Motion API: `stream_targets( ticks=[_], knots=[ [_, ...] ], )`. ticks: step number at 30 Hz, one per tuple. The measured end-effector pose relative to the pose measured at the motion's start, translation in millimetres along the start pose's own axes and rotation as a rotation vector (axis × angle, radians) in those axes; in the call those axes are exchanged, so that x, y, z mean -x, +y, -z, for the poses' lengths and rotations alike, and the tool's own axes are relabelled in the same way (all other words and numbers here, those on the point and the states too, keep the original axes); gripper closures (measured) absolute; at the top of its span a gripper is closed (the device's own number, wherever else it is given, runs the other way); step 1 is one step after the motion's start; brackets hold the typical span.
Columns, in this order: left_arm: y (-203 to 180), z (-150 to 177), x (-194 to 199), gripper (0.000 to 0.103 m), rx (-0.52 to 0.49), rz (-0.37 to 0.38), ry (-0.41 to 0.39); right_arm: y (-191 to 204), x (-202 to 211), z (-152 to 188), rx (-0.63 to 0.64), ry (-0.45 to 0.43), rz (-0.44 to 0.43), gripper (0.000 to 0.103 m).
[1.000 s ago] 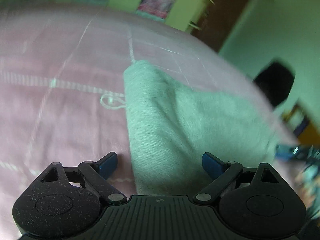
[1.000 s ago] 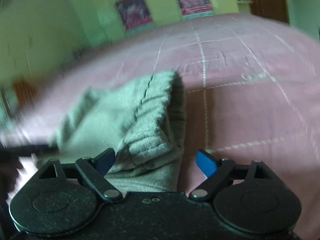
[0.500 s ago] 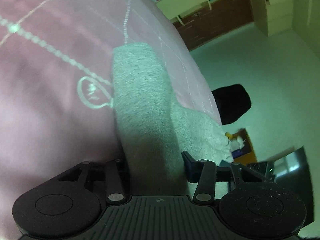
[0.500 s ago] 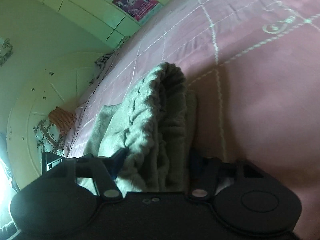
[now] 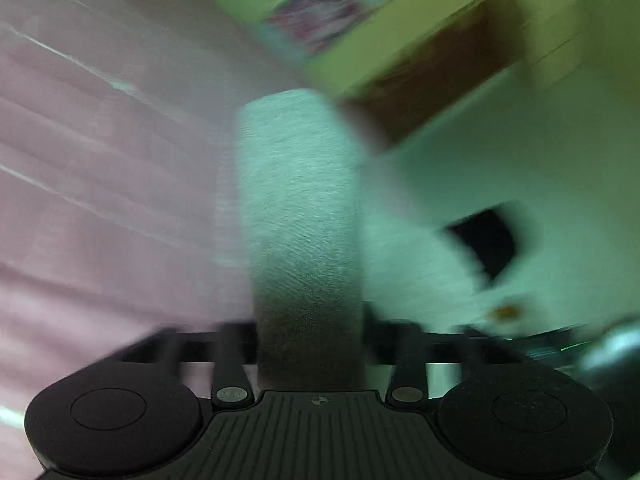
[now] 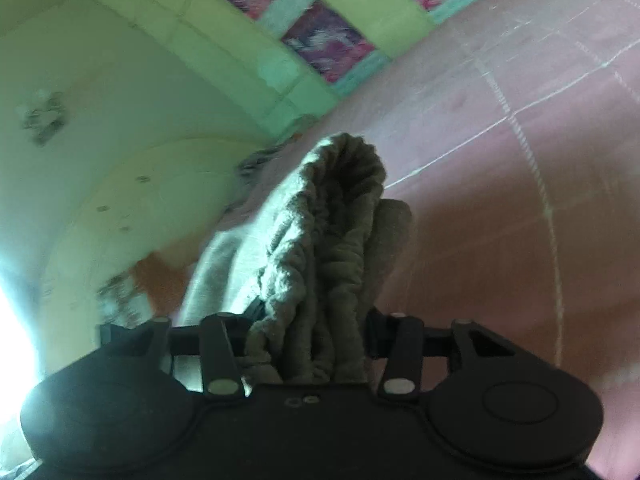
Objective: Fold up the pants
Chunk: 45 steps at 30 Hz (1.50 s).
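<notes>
The grey fleece pants (image 5: 296, 200) hang as a taut strip from my left gripper (image 5: 310, 332), whose jaws pinch the fabric while they are opening. This view is heavily blurred. In the right wrist view the bunched, gathered end of the pants (image 6: 336, 208) is squeezed in my right gripper (image 6: 308, 332), and these jaws are opening too. Both held ends stand raised above the pink bedspread (image 6: 500, 220), and the rest of the cloth trails down to the bed (image 5: 100, 160). The fingertips are hidden behind the fabric.
Pink quilted bedspread with pale stitched lines fills most of both views. A green wall with posters (image 6: 324, 44) runs behind the bed. A brown door (image 5: 432, 80) and a dark object (image 5: 484, 240) lie to the right. An orange patterned cloth (image 6: 160, 276) lies at the bed's left.
Both grippers, open around the pants a second ago, closed on the fabric and lifted it off the bed. Both views have swung upward toward the walls.
</notes>
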<state>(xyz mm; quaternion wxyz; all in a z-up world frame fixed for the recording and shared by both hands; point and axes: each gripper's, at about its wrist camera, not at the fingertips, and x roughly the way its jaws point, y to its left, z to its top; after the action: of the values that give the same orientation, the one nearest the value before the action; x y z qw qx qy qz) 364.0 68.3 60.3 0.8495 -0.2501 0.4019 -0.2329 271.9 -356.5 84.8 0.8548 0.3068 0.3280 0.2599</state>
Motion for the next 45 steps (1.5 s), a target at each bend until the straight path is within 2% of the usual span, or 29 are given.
stream_targets(
  ticks=[1,2,3,4,5,6,7,9,11,13,15,16,18,21,23,24,27,30,32,35,37,45],
  knots=[
    [-3,1,-4,0.035,-0.034,-0.122,0.028,-4,-10,-2,0.013,0.014,0.112,0.008],
    [-8,8,-1,0.035,-0.089,-0.133,0.040,-12,-22,-1,-0.003,0.061,0.275,0.011],
    [-15,16,7,0.035,-0.129,-0.110,0.020,-19,-30,3,-0.030,0.118,0.377,0.039],
    [-22,24,11,0.035,-0.162,-0.091,0.003,-23,-28,9,-0.046,0.124,0.345,0.040],
    [-28,35,13,0.030,-0.198,-0.097,-0.002,-23,-19,14,-0.070,0.086,0.267,0.039],
    [-30,43,6,0.028,-0.229,-0.154,0.030,-21,-11,20,-0.072,0.055,0.213,0.029],
    [-30,53,-5,0.024,-0.266,-0.247,0.080,-20,-9,26,-0.051,0.044,0.212,0.021],
    [-26,69,3,0.023,-0.224,-0.248,0.016,-30,-24,41,-0.053,0.140,0.304,0.017],
    [-27,78,18,0.023,-0.155,-0.244,-0.032,-27,-18,48,-0.060,0.104,0.308,0.017],
    [-32,98,42,0.022,-0.129,-0.270,-0.098,-16,-4,57,-0.050,0.068,0.318,0.016],
    [-23,111,45,0.021,-0.091,-0.278,-0.162,-5,20,62,0.019,0.002,0.323,0.009],
    [-25,119,49,0.021,-0.085,-0.284,-0.167,3,34,71,0.063,-0.035,0.335,0.005],
    [-40,148,63,0.021,-0.133,-0.300,-0.149,13,56,93,0.121,-0.090,0.365,0.001],
    [-69,193,84,0.019,-0.237,-0.318,-0.144,31,82,125,0.204,-0.116,0.385,0.000],
    [-85,226,109,0.005,-0.315,-0.351,-0.157,44,93,145,0.225,-0.097,0.383,0.000],
    [-93,241,119,0.005,-0.339,-0.356,-0.173,52,91,152,0.220,-0.069,0.369,0.000],
    [-114,273,144,0.004,-0.379,-0.339,-0.195,72,107,187,0.231,-0.091,0.343,0.000],
    [-129,298,159,0.003,-0.414,-0.357,-0.224,98,124,223,0.320,-0.180,0.421,0.000],
    [-132,313,164,0.003,-0.425,-0.358,-0.243,104,127,246,0.303,-0.202,0.480,0.000],
    [-128,332,165,0.002,-0.407,-0.351,-0.262,103,122,271,0.317,-0.185,0.526,0.000],
    [-125,339,163,0.001,-0.403,-0.351,-0.237,105,114,273,0.345,-0.163,0.567,0.000],
    [-127,344,162,0.001,-0.411,-0.347,-0.252,116,120,280,0.415,-0.216,0.589,0.000]
  ],
)
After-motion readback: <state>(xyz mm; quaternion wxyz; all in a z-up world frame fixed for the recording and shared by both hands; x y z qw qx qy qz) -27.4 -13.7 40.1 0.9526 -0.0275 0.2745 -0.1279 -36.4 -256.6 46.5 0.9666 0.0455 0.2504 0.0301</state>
